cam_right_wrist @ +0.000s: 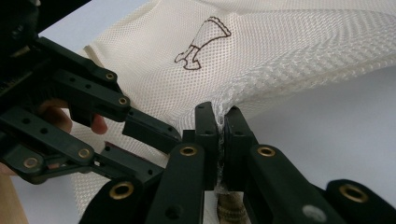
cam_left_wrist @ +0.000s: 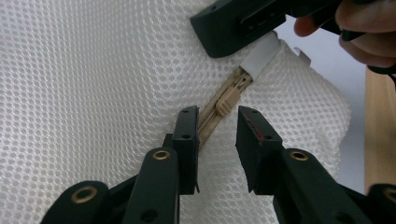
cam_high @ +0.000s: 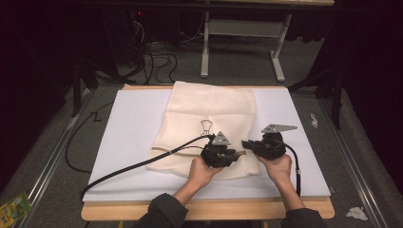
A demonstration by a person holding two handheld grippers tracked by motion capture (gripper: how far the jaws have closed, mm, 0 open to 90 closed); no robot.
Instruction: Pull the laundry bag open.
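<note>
Two forearms in dark sleeves come in over the near edge of the bench [cam_high: 304, 209], each hand holding a black gripper. Between them, on a white sheet that covers most of the bench top, lies a cream mesh bag [cam_high: 209, 114] with a small brown emblem [cam_high: 206, 127] printed near its middle; the bag runs from the far edge toward the near edge, and both grippers work at its near right corner. Seen in its own view, the right gripper [cam_right_wrist: 221, 122] has its jaws pressed together on the white tab and mesh at the end of the zip, lifting that corner slightly off the sheet. In the left gripper view, the left gripper [cam_left_wrist: 217, 125] has its jaws spread, one on each side of the tan zip pull [cam_left_wrist: 225, 102], with a clear gap on both sides, so it is not yet pinching anything. The zip [cam_left_wrist: 219, 112] runs away from the jaws toward the right gripper's hold. My judgement is that the small, slim pull could slip out if the jaws close off-centre, or they could catch loose mesh along with it and jam the slider. If the right gripper's thin hold on the fabric gives way, the zip would go slack and bunch.
</note>
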